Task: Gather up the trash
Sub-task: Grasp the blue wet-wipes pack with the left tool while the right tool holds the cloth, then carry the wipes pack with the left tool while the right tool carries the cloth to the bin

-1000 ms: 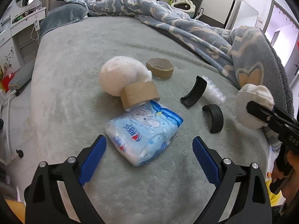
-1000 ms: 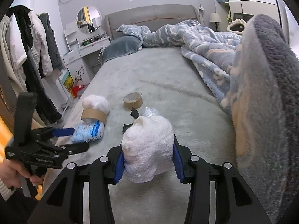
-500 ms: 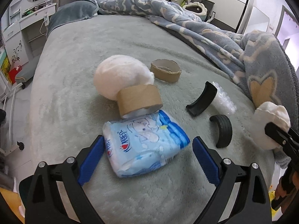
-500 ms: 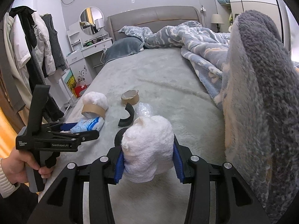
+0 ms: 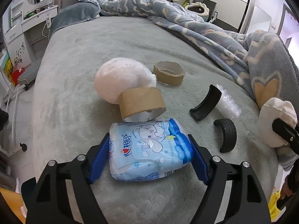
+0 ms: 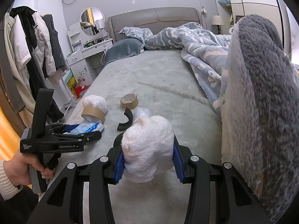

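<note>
On the bed, tape core against blue packet, fluffy ball behind

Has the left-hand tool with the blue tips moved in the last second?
Yes. The left gripper has moved forward toward the tape roll, and its jaws now flank the blue tissue pack.
</note>
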{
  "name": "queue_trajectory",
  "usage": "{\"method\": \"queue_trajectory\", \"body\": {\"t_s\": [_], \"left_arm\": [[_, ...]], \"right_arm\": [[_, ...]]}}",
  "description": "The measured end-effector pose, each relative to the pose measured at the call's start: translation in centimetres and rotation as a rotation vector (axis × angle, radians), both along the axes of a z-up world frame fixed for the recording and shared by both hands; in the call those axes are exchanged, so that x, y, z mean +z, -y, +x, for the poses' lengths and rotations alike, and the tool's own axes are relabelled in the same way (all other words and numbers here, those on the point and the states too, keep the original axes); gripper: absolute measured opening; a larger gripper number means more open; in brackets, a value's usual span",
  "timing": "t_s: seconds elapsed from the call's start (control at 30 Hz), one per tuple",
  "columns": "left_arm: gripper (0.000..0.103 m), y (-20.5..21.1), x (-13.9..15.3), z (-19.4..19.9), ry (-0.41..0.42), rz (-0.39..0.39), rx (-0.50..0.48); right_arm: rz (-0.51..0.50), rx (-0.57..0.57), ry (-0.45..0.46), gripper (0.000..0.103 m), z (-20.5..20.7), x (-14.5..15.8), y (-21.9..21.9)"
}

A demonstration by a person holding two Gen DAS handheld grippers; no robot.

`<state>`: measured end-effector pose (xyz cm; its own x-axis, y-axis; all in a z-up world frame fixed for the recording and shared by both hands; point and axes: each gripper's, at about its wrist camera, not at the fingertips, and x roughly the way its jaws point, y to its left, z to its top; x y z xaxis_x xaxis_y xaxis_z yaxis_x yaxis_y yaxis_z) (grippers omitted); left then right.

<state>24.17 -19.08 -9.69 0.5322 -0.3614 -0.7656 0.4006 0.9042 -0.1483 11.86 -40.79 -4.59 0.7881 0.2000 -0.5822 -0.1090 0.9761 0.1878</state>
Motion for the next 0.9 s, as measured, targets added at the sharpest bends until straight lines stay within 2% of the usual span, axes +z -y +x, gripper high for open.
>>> {"method": "queue_trajectory", "body": {"t_s": [0.17, 0.5, 0.9], "left_arm": [[0.080, -0.6, 0.6, -0.4, -0.007, -0.026, -0.031], [0.080, -3.4, 2.5, -1.5, 0.043, -0.043, -0.089], [0.079, -8.7, 4.2, -1.3, 0.072, -0.076, -0.074]], "right_arm": [[-0.003, 0.013, -0.007, 0.045, 0.6, 0.3, -1.1], [-0.002, 0.063, 0.000, 0.045, 2.7, 1.3, -4.7], [-0.004, 0.123, 0.006, 0.045, 5.0, 2.1, -9.8]]}}
